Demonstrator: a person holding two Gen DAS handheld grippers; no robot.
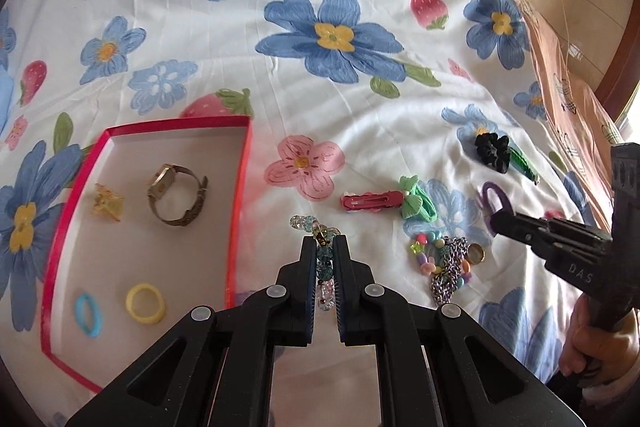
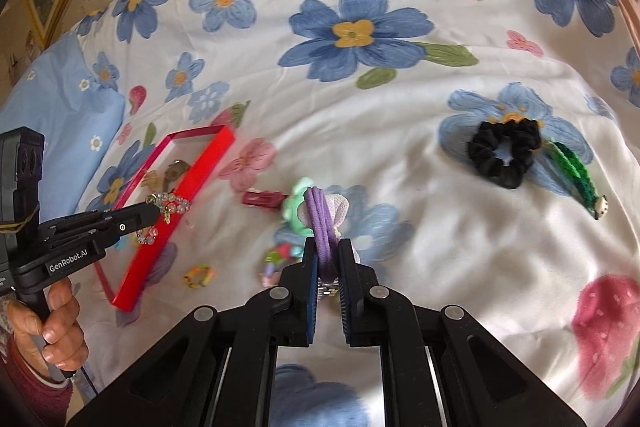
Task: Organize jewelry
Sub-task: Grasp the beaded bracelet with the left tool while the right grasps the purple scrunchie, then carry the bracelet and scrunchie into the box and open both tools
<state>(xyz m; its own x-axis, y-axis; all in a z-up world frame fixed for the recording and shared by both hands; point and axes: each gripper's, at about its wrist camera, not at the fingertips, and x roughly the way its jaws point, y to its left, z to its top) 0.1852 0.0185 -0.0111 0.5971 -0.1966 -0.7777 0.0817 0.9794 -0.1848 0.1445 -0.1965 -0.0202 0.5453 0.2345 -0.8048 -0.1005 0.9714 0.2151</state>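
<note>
Both grippers are clamped: left gripper [image 1: 324, 247] on the bead bracelet [image 1: 322, 259], right gripper [image 2: 328, 251] on the purple hair tie [image 2: 320, 223]; carry each fully over the red box [image 1: 240, 187] rim before releasing.

Left tongs [image 1: 324, 247] clamp a clear-beaded bracelet [image 1: 322, 259] above a floral bedsheet [image 1: 360, 115], beside a red box [image 1: 240, 187] holding a watch [image 1: 176, 195] and two hair rings.

A watch [image 1: 176, 195] and two rings [image 1: 145, 303] lie in the tray [image 1: 240, 187]; clips [image 1: 372, 202], probably chains [image 1: 448, 263], lie right.
</note>
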